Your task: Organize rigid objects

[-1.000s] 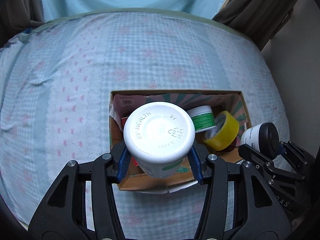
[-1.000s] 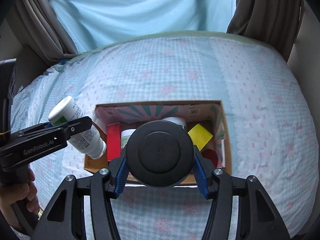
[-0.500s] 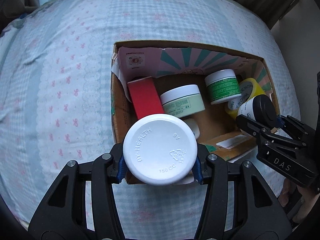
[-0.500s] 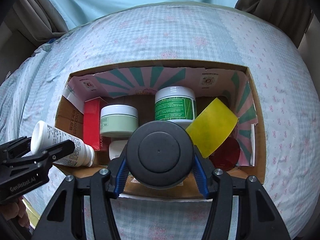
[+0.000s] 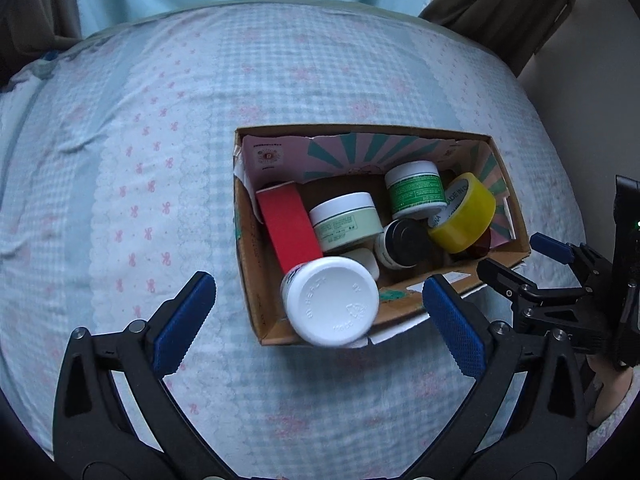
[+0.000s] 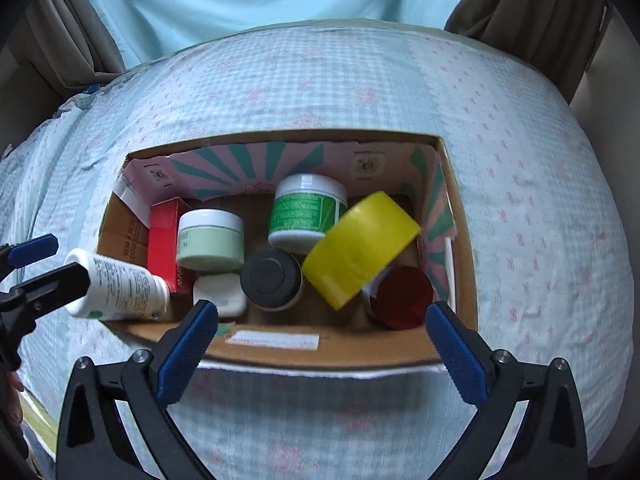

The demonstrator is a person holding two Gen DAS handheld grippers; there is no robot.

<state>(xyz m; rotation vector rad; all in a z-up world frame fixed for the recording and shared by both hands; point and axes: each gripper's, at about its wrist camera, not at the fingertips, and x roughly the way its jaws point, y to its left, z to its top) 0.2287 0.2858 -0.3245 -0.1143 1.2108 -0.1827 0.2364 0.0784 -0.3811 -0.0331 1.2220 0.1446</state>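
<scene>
A cardboard box [image 5: 250,264] [image 6: 460,240] sits on the bed. In it lie a red carton [image 5: 288,228] [image 6: 162,240], a pale green jar [image 5: 346,220] [image 6: 210,240], a green-labelled jar [image 5: 416,188] [image 6: 306,212], a yellow tape roll [image 5: 464,216] [image 6: 360,240], a black-lidded jar [image 5: 404,244] [image 6: 270,278] and a dark red lid [image 6: 400,298]. A white bottle [image 5: 332,302] [image 6: 120,286] is over the box's near left corner, free of both fingers. My left gripper [image 5: 318,316] is open around it. My right gripper [image 6: 322,346] is open and empty at the box's near wall.
The bed has a light blue checked cover [image 5: 140,160] [image 6: 540,200] with pink bows. A small white case [image 6: 220,292] lies in the box. Curtains [image 6: 520,0] and a pale blue sheet hang behind the bed. A wall [image 5: 592,80] stands at the right.
Both grippers opened. The left let go of the white bottle over the box corner. The right let go of the black-lidded jar, which now lies inside the box.
</scene>
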